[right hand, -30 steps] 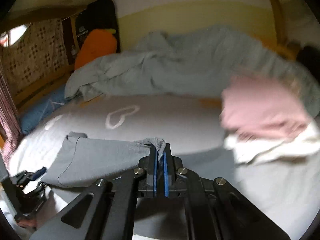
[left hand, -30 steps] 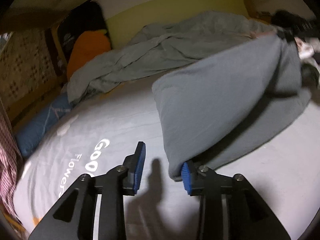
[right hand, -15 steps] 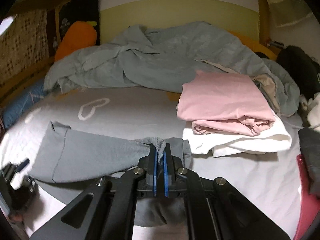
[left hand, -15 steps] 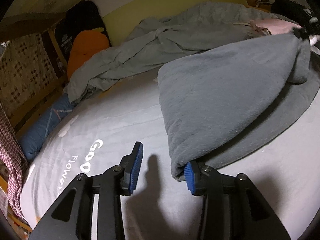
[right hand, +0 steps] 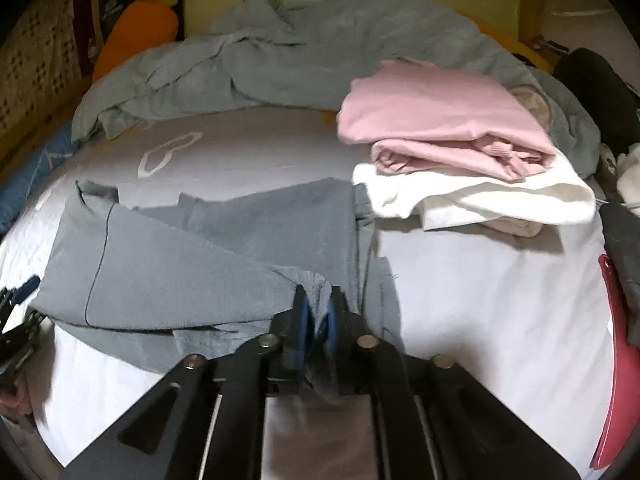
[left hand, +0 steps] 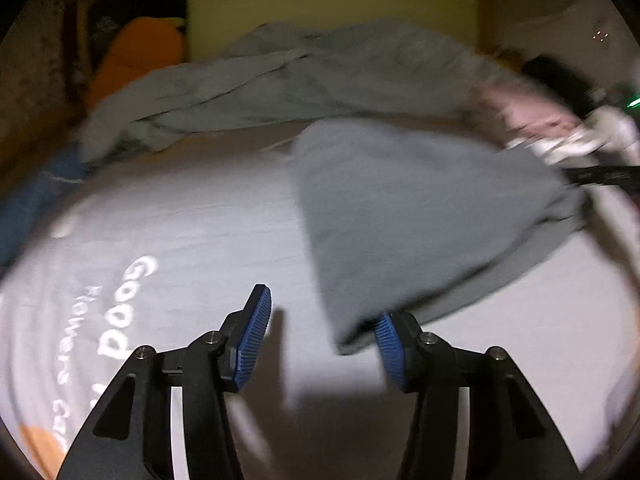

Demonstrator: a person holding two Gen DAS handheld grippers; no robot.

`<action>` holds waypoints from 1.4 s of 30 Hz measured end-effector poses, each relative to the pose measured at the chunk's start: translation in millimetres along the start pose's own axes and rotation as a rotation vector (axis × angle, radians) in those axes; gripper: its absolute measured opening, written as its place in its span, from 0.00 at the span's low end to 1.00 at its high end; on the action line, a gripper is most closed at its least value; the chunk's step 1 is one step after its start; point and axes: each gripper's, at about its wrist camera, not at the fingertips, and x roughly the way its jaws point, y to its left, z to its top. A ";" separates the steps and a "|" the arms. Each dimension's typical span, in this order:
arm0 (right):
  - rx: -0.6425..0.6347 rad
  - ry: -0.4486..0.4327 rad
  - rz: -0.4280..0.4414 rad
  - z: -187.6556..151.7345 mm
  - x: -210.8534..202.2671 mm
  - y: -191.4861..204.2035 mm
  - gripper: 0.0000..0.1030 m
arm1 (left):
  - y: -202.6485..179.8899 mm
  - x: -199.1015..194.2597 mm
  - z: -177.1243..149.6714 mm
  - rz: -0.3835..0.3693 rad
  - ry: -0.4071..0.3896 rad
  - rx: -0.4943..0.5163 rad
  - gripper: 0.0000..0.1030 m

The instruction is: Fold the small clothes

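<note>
The soft grey knit garment [right hand: 224, 248] lies folded on the white bed sheet [right hand: 480, 300], beside stacked pink and white clothes [right hand: 460, 152]. Both grippers are opening to release it: left gripper [left hand: 320, 340] wide, empty; right gripper [right hand: 318, 312] narrow, cloth loosely between.

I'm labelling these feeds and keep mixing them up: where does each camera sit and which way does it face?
Left wrist view: on the left gripper, looking down along its opening jaws at the bedsheet; the grey garment brushes one pad.
Right wrist view: on the right gripper, facing the bed's far end and the folded pile; jaws opening, grey cloth between them.
Shared: grey garment, rumpled blanket, orange plush.
</note>
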 end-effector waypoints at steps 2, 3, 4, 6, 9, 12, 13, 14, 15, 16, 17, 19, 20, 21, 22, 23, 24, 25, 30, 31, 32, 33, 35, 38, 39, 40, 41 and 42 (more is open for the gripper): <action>0.039 -0.056 0.027 4.0 -14.0 -7.3 0.47 | -3.4 -17.4 5.4 -0.043 -0.065 0.006 0.52; 0.064 -0.097 0.045 5.3 -22.7 -11.7 0.56 | -6.1 -22.3 7.7 -0.037 -0.087 0.013 0.58; 0.081 -0.121 0.061 6.7 -28.5 -14.9 0.56 | -8.3 -25.2 10.3 -0.022 -0.102 0.014 0.60; 0.092 -0.144 0.124 8.5 -35.8 -17.3 0.56 | -10.9 -23.3 14.2 -0.011 -0.116 -0.004 0.60; 0.034 -0.123 0.177 7.8 -35.2 -2.9 0.56 | -11.7 -11.3 18.6 0.008 -0.105 -0.048 0.60; -0.159 -0.006 0.214 -2.4 -21.5 34.4 0.56 | -16.7 4.9 19.3 0.040 -0.050 -0.025 0.59; -0.212 0.026 0.205 -7.2 -16.3 46.2 0.56 | -19.8 11.2 18.6 0.044 -0.022 -0.014 0.59; -0.266 0.033 0.179 -14.2 -11.4 59.3 0.56 | -21.2 13.7 17.6 0.034 -0.014 -0.016 0.59; -0.284 0.030 0.168 -17.6 -9.0 65.6 0.56 | -23.3 12.4 16.9 0.013 -0.024 -0.019 0.58; -0.292 0.027 0.157 -20.6 -5.3 72.1 0.56 | -26.2 8.6 17.4 -0.005 -0.040 -0.012 0.58; -0.291 0.025 0.144 -22.1 -1.8 77.3 0.56 | -32.7 1.4 19.0 -0.021 -0.073 0.015 0.58; -0.284 -0.014 0.112 -22.8 -2.6 83.7 0.56 | -49.1 -12.9 22.5 -0.022 -0.142 0.092 0.59; -0.284 -0.035 0.127 -21.7 -6.0 86.4 0.56 | -57.4 -16.6 23.6 -0.031 -0.156 0.127 0.59; -0.282 -0.037 0.151 -21.5 -7.8 87.8 0.56 | -65.3 -18.2 24.4 -0.040 -0.157 0.155 0.59; -0.264 -0.016 0.211 -20.0 -7.2 85.8 0.55 | -73.1 -16.9 25.6 -0.048 -0.150 0.176 0.59; -0.221 0.014 0.275 -17.7 -4.8 82.1 0.55 | -78.5 -14.4 26.0 -0.061 -0.145 0.183 0.59; -0.166 0.038 0.327 -17.0 -2.1 76.5 0.55 | -82.8 -9.9 27.6 -0.079 -0.139 0.186 0.59; -0.091 0.070 0.380 -16.6 3.3 68.9 0.55 | -89.1 -3.9 28.4 -0.091 -0.129 0.193 0.59; 0.328 0.223 0.654 -21.3 44.4 26.9 0.55 | -131.3 26.3 26.6 -0.089 -0.090 0.337 0.56; 0.384 0.240 0.703 -23.1 50.8 23.1 0.55 | -135.7 30.1 25.6 -0.084 -0.079 0.354 0.56; 0.441 0.255 0.744 -24.8 57.4 20.1 0.55 | -139.1 34.5 25.0 -0.070 -0.064 0.365 0.55; 0.486 0.269 0.769 -26.1 63.5 18.8 0.55 | -140.2 38.5 24.6 -0.052 -0.050 0.369 0.50; 0.573 0.303 0.810 -28.8 76.5 18.9 0.55 | -136.2 43.6 26.5 -0.039 -0.025 0.348 0.27; 0.623 0.326 0.845 -28.0 85.7 29.8 0.55 | -122.3 47.5 31.8 -0.056 -0.007 0.271 0.04; 0.625 0.321 0.840 -26.8 85.7 32.2 0.55 | -117.9 42.4 33.0 -0.074 -0.032 0.245 0.03; 0.627 0.312 0.819 -25.4 84.8 33.7 0.56 | -112.7 32.5 35.0 -0.114 -0.078 0.215 0.03; 0.623 0.302 0.796 -23.5 84.6 38.8 0.56 | -110.5 25.6 36.8 -0.139 -0.110 0.197 0.03; 0.616 0.299 0.789 -22.8 84.3 39.6 0.56 | -107.9 19.6 38.6 -0.148 -0.131 0.183 0.03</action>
